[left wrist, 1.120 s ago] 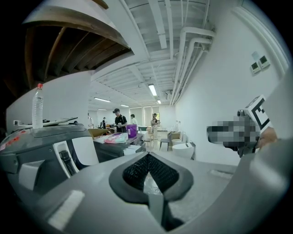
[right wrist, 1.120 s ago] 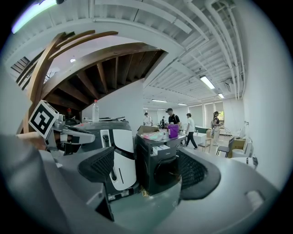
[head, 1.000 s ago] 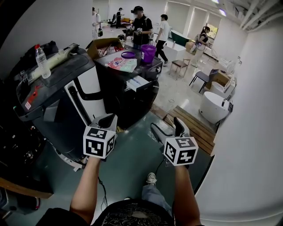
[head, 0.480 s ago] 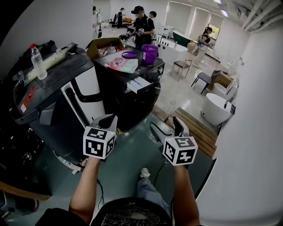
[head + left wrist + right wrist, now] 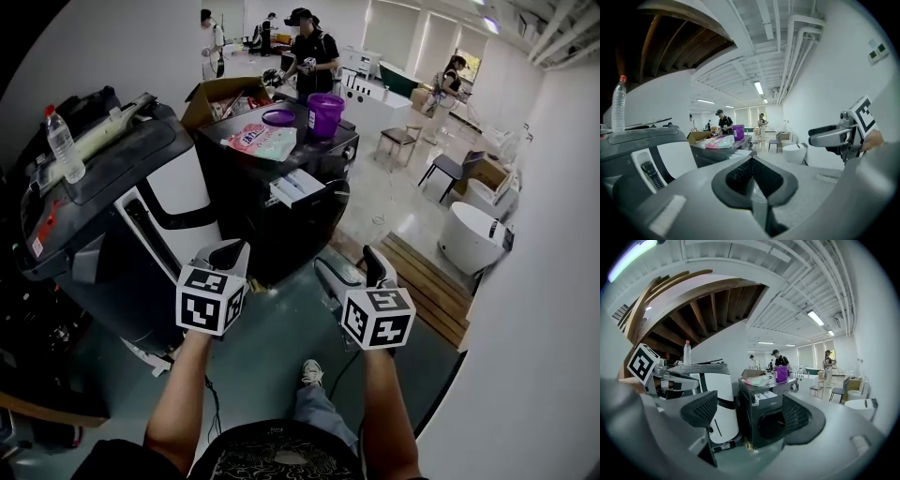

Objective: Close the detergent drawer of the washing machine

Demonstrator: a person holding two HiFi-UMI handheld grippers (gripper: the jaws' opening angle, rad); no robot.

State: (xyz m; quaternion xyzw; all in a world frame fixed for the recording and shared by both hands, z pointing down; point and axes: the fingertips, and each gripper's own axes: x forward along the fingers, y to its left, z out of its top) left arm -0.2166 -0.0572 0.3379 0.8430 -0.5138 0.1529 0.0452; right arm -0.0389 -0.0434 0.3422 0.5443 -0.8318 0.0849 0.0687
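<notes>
A black washer (image 5: 267, 220) stands ahead on the floor, well apart from both tools. Its white drawer (image 5: 298, 186) sticks out of the upper front, long axis level, pointing toward the viewer. The left hand-held gripper (image 5: 229, 255) has jaws together, empty. The right hand-held gripper (image 5: 351, 270), jaws spread and empty, faces the washer, likely readied to push the drawer in.

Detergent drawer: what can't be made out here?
Head view: detergent drawer too small; contents of its compartments unreadable.
Right gripper view: drawer tiny, inside not visible.
Left gripper view: washing machine front mostly hidden behind the shut left gripper.
</notes>
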